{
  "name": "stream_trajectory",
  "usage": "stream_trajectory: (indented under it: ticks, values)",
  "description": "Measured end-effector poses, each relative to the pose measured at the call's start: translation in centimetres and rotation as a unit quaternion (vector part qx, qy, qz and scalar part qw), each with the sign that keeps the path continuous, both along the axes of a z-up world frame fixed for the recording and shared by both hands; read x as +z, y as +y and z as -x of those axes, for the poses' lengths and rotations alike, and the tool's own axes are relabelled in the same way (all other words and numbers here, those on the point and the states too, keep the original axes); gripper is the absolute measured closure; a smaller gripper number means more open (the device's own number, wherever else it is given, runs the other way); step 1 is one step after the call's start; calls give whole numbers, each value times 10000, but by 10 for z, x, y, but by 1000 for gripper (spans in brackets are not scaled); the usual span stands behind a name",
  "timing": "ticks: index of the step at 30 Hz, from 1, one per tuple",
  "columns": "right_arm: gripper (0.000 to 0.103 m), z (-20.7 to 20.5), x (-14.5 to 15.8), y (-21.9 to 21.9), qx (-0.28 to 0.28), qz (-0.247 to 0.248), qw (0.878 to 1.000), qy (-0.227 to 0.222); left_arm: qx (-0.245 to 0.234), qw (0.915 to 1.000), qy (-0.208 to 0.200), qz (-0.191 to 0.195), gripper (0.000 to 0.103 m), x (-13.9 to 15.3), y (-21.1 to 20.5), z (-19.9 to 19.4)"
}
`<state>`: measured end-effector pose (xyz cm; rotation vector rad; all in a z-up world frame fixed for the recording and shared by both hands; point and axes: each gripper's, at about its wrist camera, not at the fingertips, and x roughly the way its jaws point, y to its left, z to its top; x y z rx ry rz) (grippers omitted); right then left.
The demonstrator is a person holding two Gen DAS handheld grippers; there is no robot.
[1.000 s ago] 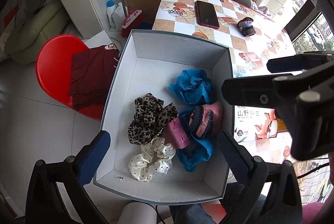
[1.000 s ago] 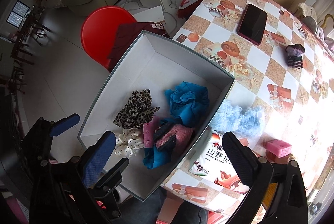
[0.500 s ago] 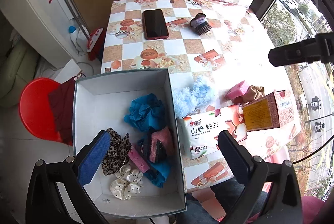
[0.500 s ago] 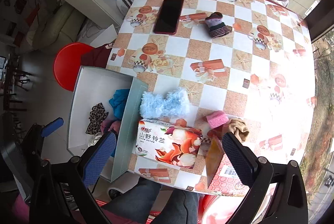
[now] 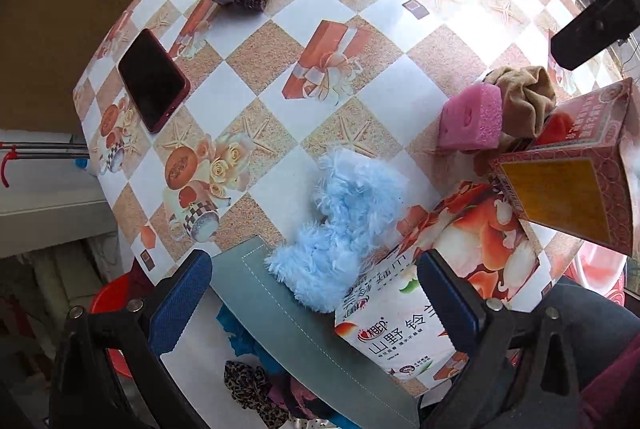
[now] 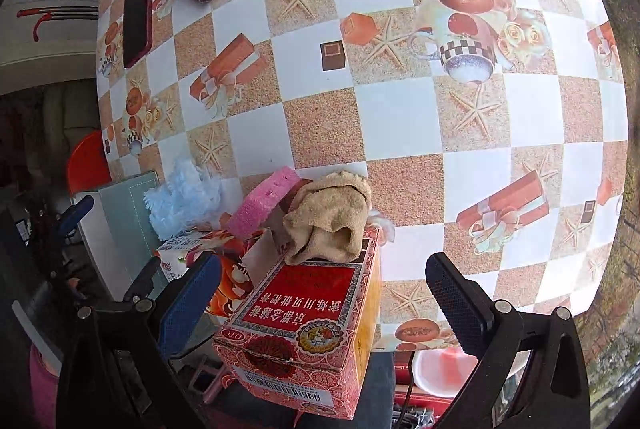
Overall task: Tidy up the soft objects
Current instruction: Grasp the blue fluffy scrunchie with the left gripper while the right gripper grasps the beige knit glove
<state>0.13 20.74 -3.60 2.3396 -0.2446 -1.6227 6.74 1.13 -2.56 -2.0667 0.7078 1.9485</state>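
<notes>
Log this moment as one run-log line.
left gripper: open, empty, over fluffy blue item | right gripper: open, empty, near tan cloth | box: scrunchies inside | pink sponge: on table

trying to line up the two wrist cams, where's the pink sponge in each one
Left wrist: the pink sponge sits at right of centre, leaning against the tan cloth, above the red medicine box.
Right wrist: the pink sponge is left of centre, low, beside the tan cloth that lies on the red medicine box.
Shared landmark: the fluffy light blue item, to the sponge's left in both.
</notes>
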Motion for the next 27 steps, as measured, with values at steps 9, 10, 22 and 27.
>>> stream_trajectory:
  ticks: [9, 10, 22, 27]
  values:
    - [0, 3, -79, -15, 681, -29, 9916, -1100, -132, 9943, -959, 440, 0, -69, 6, 29]
    - [0, 1, -85, -17, 773, -31, 9898, -1194, -206, 9924, -1078, 551, 0, -77, 7, 29]
    - [0, 5, -97, 12, 1066, -978, 9886, -413, 157, 9935, -584, 961, 6, -97, -3, 57]
    - [0, 27, -78, 64, 388, -1690, 9842, 360, 925, 9938, 130, 606, 6, -67, -17, 94]
